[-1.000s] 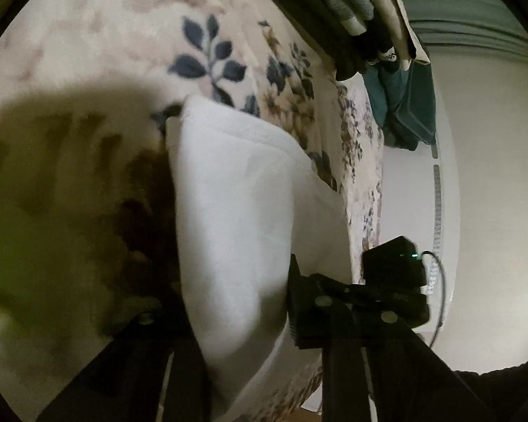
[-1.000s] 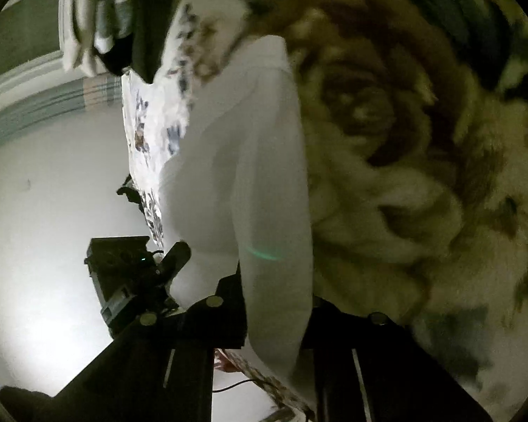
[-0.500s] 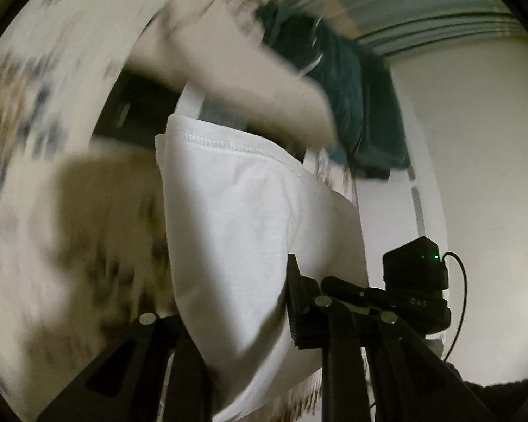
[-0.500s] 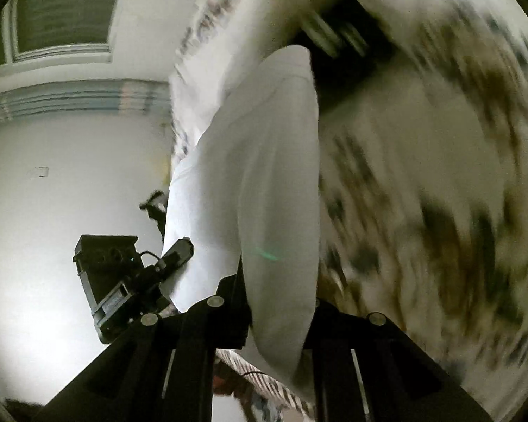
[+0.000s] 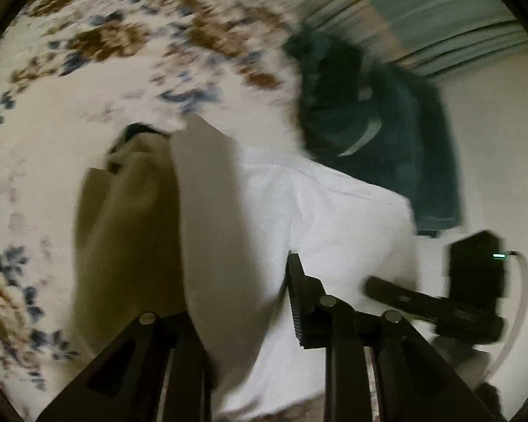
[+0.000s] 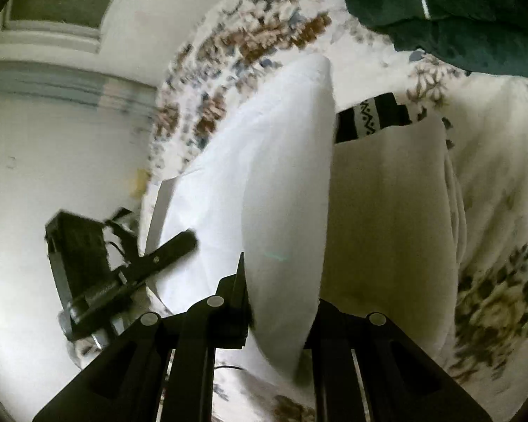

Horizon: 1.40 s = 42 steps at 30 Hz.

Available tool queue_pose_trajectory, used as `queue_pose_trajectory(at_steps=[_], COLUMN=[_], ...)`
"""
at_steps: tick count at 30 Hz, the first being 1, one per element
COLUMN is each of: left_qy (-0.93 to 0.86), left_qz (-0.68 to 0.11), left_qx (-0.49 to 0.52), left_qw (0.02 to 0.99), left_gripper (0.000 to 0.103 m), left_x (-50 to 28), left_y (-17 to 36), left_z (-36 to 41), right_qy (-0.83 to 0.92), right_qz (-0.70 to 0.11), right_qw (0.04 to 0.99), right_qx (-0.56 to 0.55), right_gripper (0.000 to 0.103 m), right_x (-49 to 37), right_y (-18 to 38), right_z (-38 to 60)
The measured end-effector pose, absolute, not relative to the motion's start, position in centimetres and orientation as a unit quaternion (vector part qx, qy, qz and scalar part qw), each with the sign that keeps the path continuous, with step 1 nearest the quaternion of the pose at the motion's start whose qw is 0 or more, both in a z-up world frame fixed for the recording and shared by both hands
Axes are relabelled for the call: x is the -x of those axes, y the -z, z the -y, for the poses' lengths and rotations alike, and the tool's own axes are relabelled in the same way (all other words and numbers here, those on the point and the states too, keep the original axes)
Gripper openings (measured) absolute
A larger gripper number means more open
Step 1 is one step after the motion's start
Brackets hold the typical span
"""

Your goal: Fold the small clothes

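Observation:
A folded white garment [image 5: 334, 218] hangs stretched between my two grippers above the bed. My left gripper [image 5: 239, 299] has one end of it between its fingers; its jaws are opening, though the cloth still sits against the ribbed pad [image 5: 295, 299]. My right gripper [image 6: 281, 281] is shut on the other end of the white garment [image 6: 264, 176], which bulges upward from the jaws. Just below and beyond the white cloth lies a beige folded garment [image 5: 123, 228], also seen in the right wrist view [image 6: 387, 211].
A floral bedspread [image 5: 88, 70] covers the bed. A dark teal garment [image 5: 380, 123] lies heaped at its far side. A black and white patterned piece [image 6: 369, 119] peeks out behind the beige garment. White wall and striped curtain [image 5: 440, 17] stand beyond.
Both grippers have swung up and across the bed with the white garment held between them. The beige garment and the teal heap have come into view beneath.

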<state>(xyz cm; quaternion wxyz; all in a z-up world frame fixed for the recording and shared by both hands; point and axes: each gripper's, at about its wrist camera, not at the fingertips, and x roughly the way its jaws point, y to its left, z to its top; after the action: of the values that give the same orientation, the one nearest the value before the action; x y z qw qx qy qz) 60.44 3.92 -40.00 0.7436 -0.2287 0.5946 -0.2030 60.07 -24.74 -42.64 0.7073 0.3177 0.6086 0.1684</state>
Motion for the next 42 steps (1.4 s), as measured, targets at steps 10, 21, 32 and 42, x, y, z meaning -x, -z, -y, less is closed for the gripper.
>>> queue_pose_trajectory(at_steps=[10,21,32,42], left_qy=[0.089,0.035,0.024,0.029], left_qz=[-0.532,-0.505,-0.447,-0.389], left_qx=[0.09,-0.007,-0.014,-0.005], left_qw=[0.837,0.862,0.894,0.921], left_gripper=[0.103,0.103,0.103,0.103], left_x=[-56.4,-47.8,-36.4,-25.2], left_y=[36.6,31.1,20.4,10.6], left_z=[-3.7,-2.3,-2.2,-2.5], right_qy=[-0.051,0.117,0.127,0.124], right_qz=[-0.629,-0.57,-0.499,-0.426], right_qw=[0.767,0.813,0.857,0.896], right_qx=[-0.12,-0.001,0.011,0.002], right_gripper=[0.082,0.102,0.102,0.102], right_x=[-57.1,-45.9,-33.8,-20.3], right_y=[40.3,33.4,20.4,7.4], right_z=[23.2,22.2,20.1,18.9])
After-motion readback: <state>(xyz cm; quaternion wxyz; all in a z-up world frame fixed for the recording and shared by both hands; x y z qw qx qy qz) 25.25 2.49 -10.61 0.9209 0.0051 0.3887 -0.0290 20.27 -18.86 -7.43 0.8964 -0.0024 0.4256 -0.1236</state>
